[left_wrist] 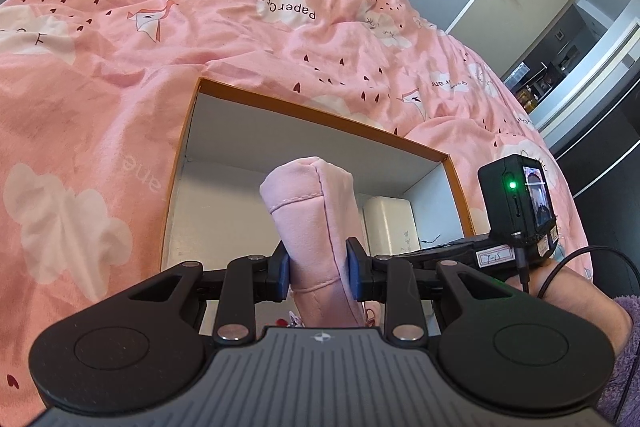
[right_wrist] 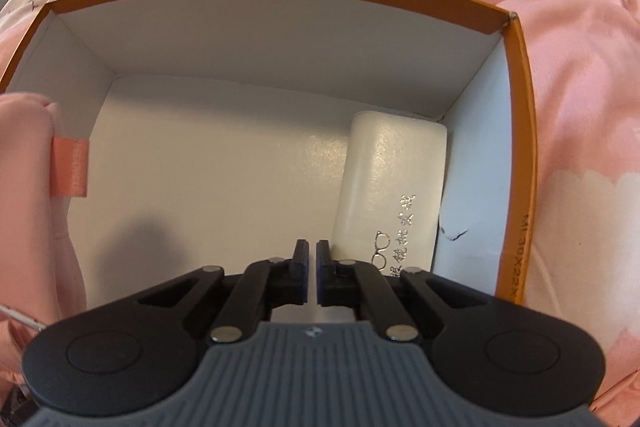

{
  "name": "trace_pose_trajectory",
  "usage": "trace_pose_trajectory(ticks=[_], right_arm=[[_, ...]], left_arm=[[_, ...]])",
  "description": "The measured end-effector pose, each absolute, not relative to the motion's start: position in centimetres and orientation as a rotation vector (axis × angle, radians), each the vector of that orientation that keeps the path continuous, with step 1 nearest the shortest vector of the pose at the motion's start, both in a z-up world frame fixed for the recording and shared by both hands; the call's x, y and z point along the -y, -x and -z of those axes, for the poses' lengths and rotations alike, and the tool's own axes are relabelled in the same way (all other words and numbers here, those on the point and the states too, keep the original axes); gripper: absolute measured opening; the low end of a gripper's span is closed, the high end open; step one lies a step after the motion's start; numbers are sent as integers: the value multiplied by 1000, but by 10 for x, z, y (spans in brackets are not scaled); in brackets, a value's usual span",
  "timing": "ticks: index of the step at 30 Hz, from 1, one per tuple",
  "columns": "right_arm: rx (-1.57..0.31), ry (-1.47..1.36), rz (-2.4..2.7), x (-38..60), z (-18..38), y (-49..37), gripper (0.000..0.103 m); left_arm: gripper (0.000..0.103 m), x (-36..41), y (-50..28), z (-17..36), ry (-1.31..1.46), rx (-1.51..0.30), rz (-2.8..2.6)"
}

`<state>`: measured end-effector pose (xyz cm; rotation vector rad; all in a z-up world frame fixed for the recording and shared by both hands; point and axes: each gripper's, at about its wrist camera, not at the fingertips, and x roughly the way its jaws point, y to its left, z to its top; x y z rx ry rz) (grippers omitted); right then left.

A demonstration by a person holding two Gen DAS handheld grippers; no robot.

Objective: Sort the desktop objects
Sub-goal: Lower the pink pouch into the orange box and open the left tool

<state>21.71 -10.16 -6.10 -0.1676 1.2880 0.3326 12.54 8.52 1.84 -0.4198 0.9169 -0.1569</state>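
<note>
Two things matter here: a soft pink pouch (left_wrist: 312, 227) and an orange-rimmed box (left_wrist: 320, 117) with a white inside, and I'll place everything off that box. Pouch is pinched upright between the blue pads of the left gripper (left_wrist: 318, 273), hanging over the box's near-left part, its stitched top end sticking up; from the right wrist view you only catch its edge and a little salmon tag at the left wall of the box. Lying flat inside the box, tucked along the right wall toward the far right corner, is a white case (right_wrist: 390, 195) with a glasses logo and some silver print on it. Right gripper (right_wrist: 312, 255) sits above the box floor just left of that case's near end, jaws clamped nearly together with nothing between them, not gripping the case as far as I can see. Box itself rests on a pink bedspread (left_wrist: 120, 87) with cloud and paper crane prints, which wraps all around it. Past the box's right side there's a hand in a fuzzy purple sleeve (left_wrist: 624, 359) on the other tool, with a small black camera (left_wrist: 516, 203) showing a green light.
</note>
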Motion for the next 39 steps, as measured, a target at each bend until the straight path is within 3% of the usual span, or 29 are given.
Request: trace_pose_trajectory(ticks=[5, 7, 9, 13, 20, 34, 39], right_arm=[[-1125, 326, -441, 94, 33, -216, 15], [-1064, 396, -454, 93, 27, -227, 25], [-1012, 471, -471, 108, 25, -237, 43], [-993, 581, -491, 100, 35, -266, 43], [-1027, 637, -461, 96, 60, -287, 33], [-1219, 582, -496, 97, 75, -288, 32], [-1188, 579, -493, 98, 73, -281, 32]], left_arm=[[31, -80, -129, -16, 396, -936, 153], [31, -77, -131, -16, 383, -943, 154], [31, -76, -133, -17, 370, -944, 153], [31, -75, -137, -17, 358, -951, 147], [31, -75, -144, -14, 334, -973, 148], [31, -70, -153, -6, 262, -1031, 170], [31, -67, -152, -6, 227, -1045, 175]])
